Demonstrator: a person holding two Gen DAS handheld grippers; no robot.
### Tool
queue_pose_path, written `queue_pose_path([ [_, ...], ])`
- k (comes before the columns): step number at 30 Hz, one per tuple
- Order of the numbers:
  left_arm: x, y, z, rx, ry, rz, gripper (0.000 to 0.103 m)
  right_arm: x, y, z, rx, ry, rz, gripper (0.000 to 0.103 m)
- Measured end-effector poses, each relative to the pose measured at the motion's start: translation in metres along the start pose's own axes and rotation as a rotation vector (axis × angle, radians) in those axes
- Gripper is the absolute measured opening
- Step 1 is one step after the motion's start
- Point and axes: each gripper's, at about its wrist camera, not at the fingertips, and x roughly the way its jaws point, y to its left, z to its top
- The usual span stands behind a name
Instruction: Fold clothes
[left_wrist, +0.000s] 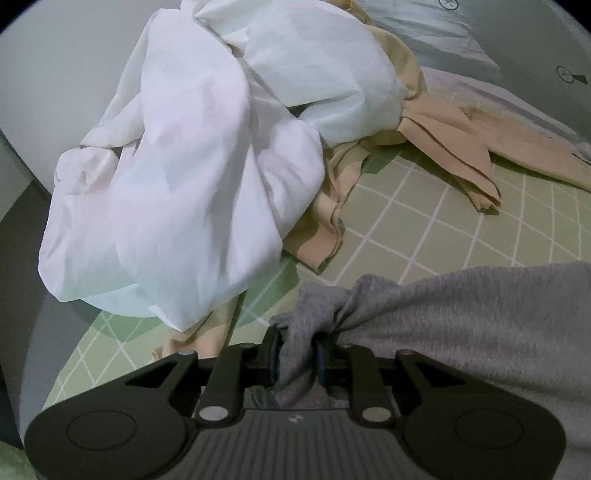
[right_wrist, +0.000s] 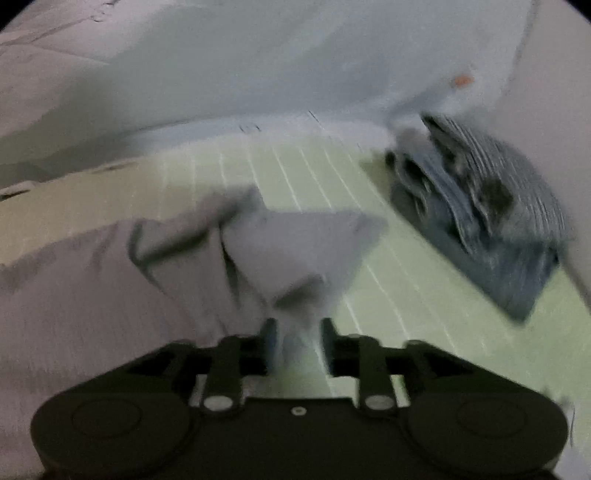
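Two grippers: the left gripper (left_wrist: 297, 354) pinches one grey knit garment (left_wrist: 461, 325); the right gripper (right_wrist: 297, 347) grips its blurred corner; one white crumpled sheet (left_wrist: 177, 184), one striped folded stack (right_wrist: 480, 214) on the green grid-lined bed (left_wrist: 424, 221)

A home bedroom: a bed with a green checked sheet (left_wrist: 424, 221), loose clothes heaped on it (left_wrist: 177, 184), and pale bedding (right_wrist: 258, 66) bunched at its far edge.

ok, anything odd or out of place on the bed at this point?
Nothing damaged or spilled. The white garment lies bunched in a heap over the beige garment, unfolded. The striped folded stack sits tidy. Both grippers hold the grey garment; the right wrist view is blurred.
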Motion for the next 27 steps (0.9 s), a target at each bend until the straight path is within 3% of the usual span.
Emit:
queue_pose_path([
  [1, 0.0, -0.001, 0.0, 0.001, 0.0, 0.002, 0.023, 0.003, 0.002, 0.005, -0.013, -0.016, 0.01, 0.048],
  [5, -0.001, -0.002, 0.0, 0.002, 0.0, 0.008, 0.024, 0.027, 0.015, 0.022, -0.1, -0.008, 0.016, 0.048],
  [8, -0.001, -0.002, 0.001, -0.007, 0.002, 0.012, 0.024, 0.053, 0.013, 0.037, -0.131, 0.074, 0.001, 0.043],
  [10, 0.0, -0.002, 0.001, -0.011, 0.002, 0.017, 0.024, 0.066, 0.006, 0.048, -0.12, 0.135, 0.075, 0.003],
  [11, 0.0, -0.003, 0.001, -0.012, 0.003, 0.02, 0.024, 0.071, 0.004, 0.056, -0.141, 0.143, 0.098, 0.004],
  [14, 0.0, -0.004, 0.001, -0.014, 0.004, 0.028, 0.024, 0.077, 0.006, 0.096, -0.289, 0.043, 0.036, 0.003],
  [16, 0.0, -0.005, 0.0, -0.009, 0.003, 0.034, 0.024, 0.077, 0.003, 0.126, -0.313, -0.088, -0.031, 0.004],
  [17, 0.0, -0.005, 0.001, -0.007, 0.003, 0.038, 0.024, 0.077, 0.002, 0.141, -0.323, -0.154, -0.065, 0.005],
  [18, 0.0, -0.006, 0.001, -0.005, 0.003, 0.042, 0.024, 0.078, 0.001, 0.156, -0.334, -0.22, -0.099, 0.019],
  [19, 0.0, -0.006, 0.001, -0.007, 0.005, 0.046, 0.024, 0.079, -0.003, 0.162, -0.316, -0.249, -0.133, 0.053],
  [20, 0.0, -0.006, 0.001, -0.009, 0.007, 0.049, 0.024, 0.08, -0.008, 0.163, -0.288, -0.244, -0.154, 0.065],
  [21, 0.0, -0.007, 0.002, -0.011, 0.008, 0.052, 0.024, 0.081, -0.013, 0.164, -0.26, -0.237, -0.175, 0.067],
  [23, 0.0, -0.007, 0.002, -0.017, 0.008, 0.056, 0.024, 0.083, -0.029, 0.152, -0.16, -0.189, -0.126, 0.06],
  [27, 0.0, -0.01, 0.0, -0.009, 0.0, 0.064, 0.024, 0.097, -0.067, 0.105, 0.086, -0.014, -0.088, 0.057],
])
